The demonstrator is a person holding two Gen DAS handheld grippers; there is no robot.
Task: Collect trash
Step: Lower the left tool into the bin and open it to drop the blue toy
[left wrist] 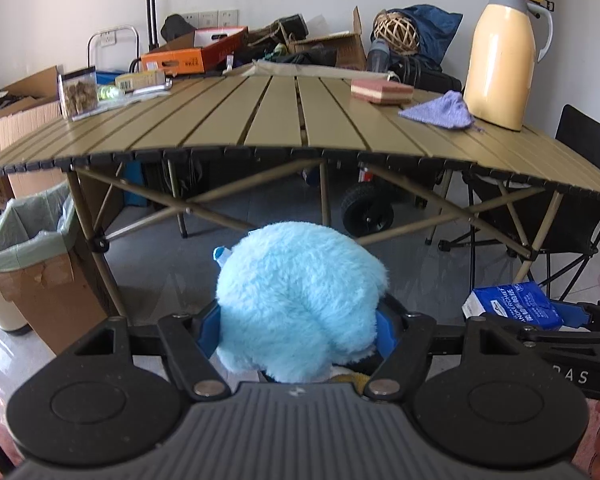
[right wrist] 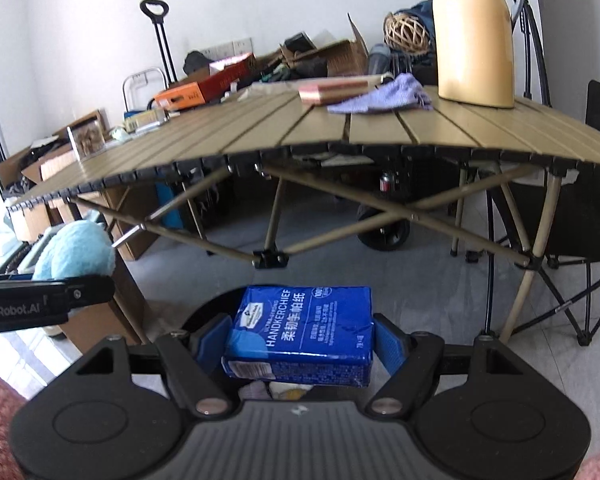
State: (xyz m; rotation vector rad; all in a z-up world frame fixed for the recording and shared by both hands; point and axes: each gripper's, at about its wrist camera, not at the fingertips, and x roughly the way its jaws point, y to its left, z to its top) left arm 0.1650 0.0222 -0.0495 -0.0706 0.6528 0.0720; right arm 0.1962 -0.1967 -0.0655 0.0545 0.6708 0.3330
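My left gripper [left wrist: 298,330] is shut on a fluffy light-blue plush toy [left wrist: 300,300], which bulges up between the blue pads. The same plush toy [right wrist: 76,250] appears at the left of the right wrist view. My right gripper [right wrist: 302,338] is shut on a blue handkerchief tissue pack [right wrist: 300,332], held flat between its blue pads; that tissue pack [left wrist: 512,306] also shows at the right of the left wrist view. Both grippers hang below the front edge of the slatted folding table [left wrist: 284,120]. A cardboard bin lined with a green bag [left wrist: 28,240] stands on the floor at the left.
On the table are a yellow thermos jug [left wrist: 504,56], a purple cloth [left wrist: 444,110], a pink box [left wrist: 382,90], a clear snack jar [left wrist: 78,94] and packets. Boxes and bags crowd the far side. A black folding chair [left wrist: 580,200] stands at the right.
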